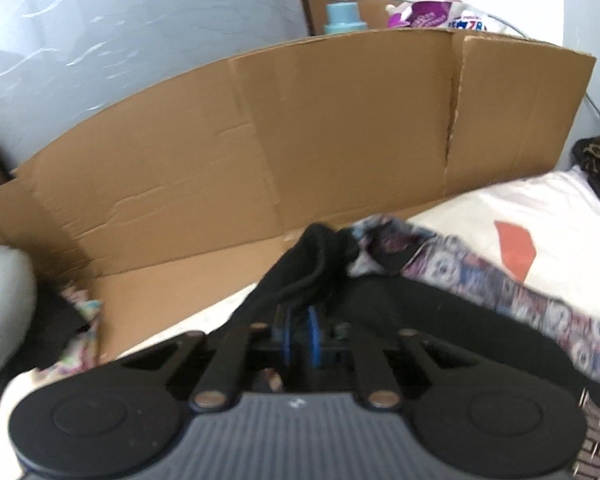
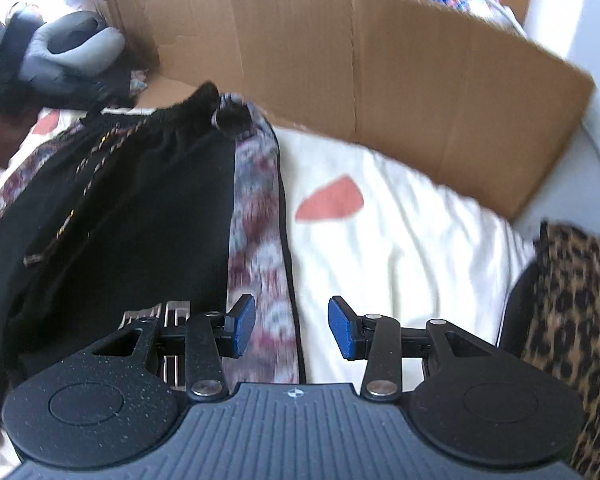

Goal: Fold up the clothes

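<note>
left gripper [image 1: 300, 334] has its blue pads [image 1: 313, 334] nearly pressed together, pinching a fold of the black garment [image 1: 400, 320]; black cloth bunches up right at and over the fingertips. no earlier view to compare.

right gripper [image 2: 292, 330] has its jaws spread apart, nothing between the blue pads [image 2: 244, 328]; it hovers over the garment's patterned side panel [image 2: 256, 216] and the white bedsheet [image 2: 412, 240]. the left pad sits above the patterned strip, the right pad above bare sheet. no contact visible.

the black garment lies spread on the bedsheet, toward the sheet's left side in the right wrist view, with its gathered waistband [image 2: 188, 120] at the far edge by the cardboard sheet [image 2: 380, 60]. a braided drawstring [image 2: 88, 176] trails across the black cloth. the patterned panel runs down the garment's right edge, from waistband toward the right gripper.

the cardboard stands along the bed's far edge. leopard print cloth [image 2: 576, 320] sits at the sheet's right edge, apart from the garment. grey pillow [image 2: 72, 48] at the far left corner. orange patch [image 2: 332, 200] on the sheet just right of the patterned panel. both views blurred.
</note>
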Demonstrator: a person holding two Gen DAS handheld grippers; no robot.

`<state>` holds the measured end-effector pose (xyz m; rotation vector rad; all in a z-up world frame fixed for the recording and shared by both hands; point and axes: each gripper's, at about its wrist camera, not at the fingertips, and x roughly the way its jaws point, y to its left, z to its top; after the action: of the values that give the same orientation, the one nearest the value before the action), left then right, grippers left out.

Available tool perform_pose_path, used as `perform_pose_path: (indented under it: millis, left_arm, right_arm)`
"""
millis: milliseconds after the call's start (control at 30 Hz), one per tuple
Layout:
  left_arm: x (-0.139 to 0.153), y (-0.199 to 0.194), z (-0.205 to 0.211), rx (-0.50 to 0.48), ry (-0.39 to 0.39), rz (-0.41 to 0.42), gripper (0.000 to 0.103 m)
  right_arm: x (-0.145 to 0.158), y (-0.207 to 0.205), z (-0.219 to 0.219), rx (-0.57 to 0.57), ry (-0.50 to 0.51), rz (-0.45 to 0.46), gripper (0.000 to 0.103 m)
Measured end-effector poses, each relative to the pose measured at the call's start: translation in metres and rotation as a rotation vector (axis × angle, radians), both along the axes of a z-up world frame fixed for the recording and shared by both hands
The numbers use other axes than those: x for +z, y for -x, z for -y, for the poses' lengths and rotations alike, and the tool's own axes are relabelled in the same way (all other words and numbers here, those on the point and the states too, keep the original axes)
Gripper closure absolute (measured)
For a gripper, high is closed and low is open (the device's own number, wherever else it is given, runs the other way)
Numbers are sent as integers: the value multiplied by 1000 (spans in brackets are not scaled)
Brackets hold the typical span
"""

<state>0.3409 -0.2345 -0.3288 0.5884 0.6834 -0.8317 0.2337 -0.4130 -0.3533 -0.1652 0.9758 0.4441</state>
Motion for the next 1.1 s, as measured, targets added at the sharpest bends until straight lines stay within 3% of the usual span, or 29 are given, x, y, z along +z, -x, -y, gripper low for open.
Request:
perform_pose_path:
  millis: [200, 500, 833, 1100]
  left_arm:
    - [-27, -4, 41, -2, -7, -17, 95]
    - [-53, -29, 68, 56, -19, -4, 97]
    - [-73, -57, 92, 165, -9, -77, 99]
    - [-72, -42, 113, 94, -84, -22, 103]
  right_arm:
    - [-25, 21, 26, -62, -70, -65, 56]
    - [-53, 39, 47, -73, -64, -141, 56]
    - [-74, 50, 64, -105, -117, -221, 63]
    - [-77, 53, 79, -148, -172, -259, 63]
